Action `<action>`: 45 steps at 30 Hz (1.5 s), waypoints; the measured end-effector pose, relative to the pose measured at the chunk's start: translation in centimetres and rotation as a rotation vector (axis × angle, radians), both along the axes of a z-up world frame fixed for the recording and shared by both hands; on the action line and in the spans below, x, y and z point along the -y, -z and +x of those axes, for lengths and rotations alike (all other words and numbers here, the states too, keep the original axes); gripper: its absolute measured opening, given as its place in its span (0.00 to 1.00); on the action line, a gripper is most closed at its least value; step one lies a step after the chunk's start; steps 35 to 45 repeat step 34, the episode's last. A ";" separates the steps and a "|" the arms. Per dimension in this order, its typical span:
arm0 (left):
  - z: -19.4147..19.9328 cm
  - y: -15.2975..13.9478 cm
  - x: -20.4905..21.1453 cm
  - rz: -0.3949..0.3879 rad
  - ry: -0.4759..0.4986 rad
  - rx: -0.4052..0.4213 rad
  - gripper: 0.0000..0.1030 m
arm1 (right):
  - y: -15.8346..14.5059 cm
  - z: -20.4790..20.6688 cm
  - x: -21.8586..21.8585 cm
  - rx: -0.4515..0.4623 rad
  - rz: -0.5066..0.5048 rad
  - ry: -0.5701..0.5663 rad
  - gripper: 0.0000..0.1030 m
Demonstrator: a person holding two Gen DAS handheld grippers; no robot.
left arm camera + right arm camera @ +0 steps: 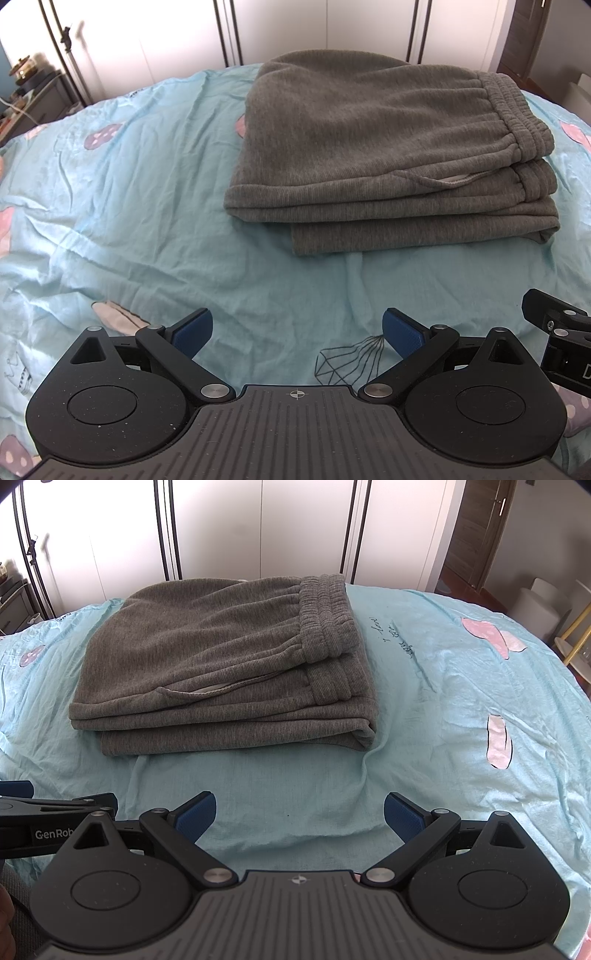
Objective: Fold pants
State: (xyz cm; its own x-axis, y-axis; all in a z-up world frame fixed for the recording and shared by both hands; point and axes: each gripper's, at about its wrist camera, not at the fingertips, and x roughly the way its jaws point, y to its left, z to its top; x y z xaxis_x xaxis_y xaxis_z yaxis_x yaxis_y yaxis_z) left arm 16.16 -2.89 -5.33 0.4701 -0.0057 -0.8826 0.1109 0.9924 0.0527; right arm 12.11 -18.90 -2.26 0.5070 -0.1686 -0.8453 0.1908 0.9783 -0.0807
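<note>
Left claw: the left claw [297,330] hangs low over the bed with its blue pads spread wide and nothing between them.
Right claw: the right claw [300,812] is likewise released and empty, just beside the left one.
Pants: the grey pants [388,155] lie on the bed ahead of both claws, well apart from them, stacked in several layers with the elastic waistband [325,616] on top at the right.
Bed: the light blue printed sheet [147,184] is wrinkled around the bundle.
Progress: by my reading the folding looks finished; at most a little squaring of the lower layer, which juts out toward the claws, remains.
Hidden: the far edge of the pants and the leg ends cannot be seen, and the fisheye bends the bed's outline.
</note>
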 end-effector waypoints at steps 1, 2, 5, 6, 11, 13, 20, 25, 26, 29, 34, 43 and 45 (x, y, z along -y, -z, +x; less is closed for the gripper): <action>0.0 0.0 0.0 0.000 0.001 0.001 0.98 | 0.0 0.0 0.0 0.000 -0.001 0.000 0.95; 0.0 0.1 0.0 -0.001 0.002 0.000 0.98 | 0.0 0.0 0.0 0.000 0.000 -0.001 0.95; 0.1 0.1 -0.1 -0.006 0.001 -0.003 0.98 | 0.0 0.0 0.0 0.000 0.001 -0.001 0.95; 0.1 0.1 -0.1 -0.008 0.000 -0.003 0.98 | 0.0 0.0 0.0 0.001 0.001 -0.001 0.95; 0.2 0.2 -0.2 -0.017 -0.001 -0.011 0.98 | 0.0 0.0 0.0 0.002 0.002 -0.001 0.95; 0.2 0.2 -0.1 -0.013 -0.002 -0.009 0.98 | 0.0 0.0 0.1 0.004 0.003 0.000 0.95; 0.1 0.1 0.0 -0.005 0.003 -0.004 0.98 | 0.0 -0.1 0.1 0.005 0.006 -0.004 0.95; 0.1 0.0 -0.1 -0.008 0.003 0.010 0.98 | 0.0 -0.1 0.2 0.005 0.008 -0.005 0.95; 0.0 -0.1 -0.1 -0.008 0.003 0.013 0.98 | 0.0 -0.1 0.2 0.005 0.007 -0.005 0.95; -0.1 -0.2 -0.1 -0.003 0.006 0.025 0.98 | -0.1 -0.1 0.1 0.005 0.003 -0.006 0.95; -0.4 -0.5 0.2 0.011 0.023 0.057 0.98 | -0.1 -0.2 0.1 0.007 0.003 -0.007 0.95; -0.4 -0.5 0.2 0.011 0.023 0.057 0.98 | -0.1 -0.2 0.1 0.007 0.003 -0.007 0.95; -0.4 -0.5 0.2 0.011 0.023 0.057 0.98 | -0.1 -0.2 0.1 0.007 0.003 -0.007 0.95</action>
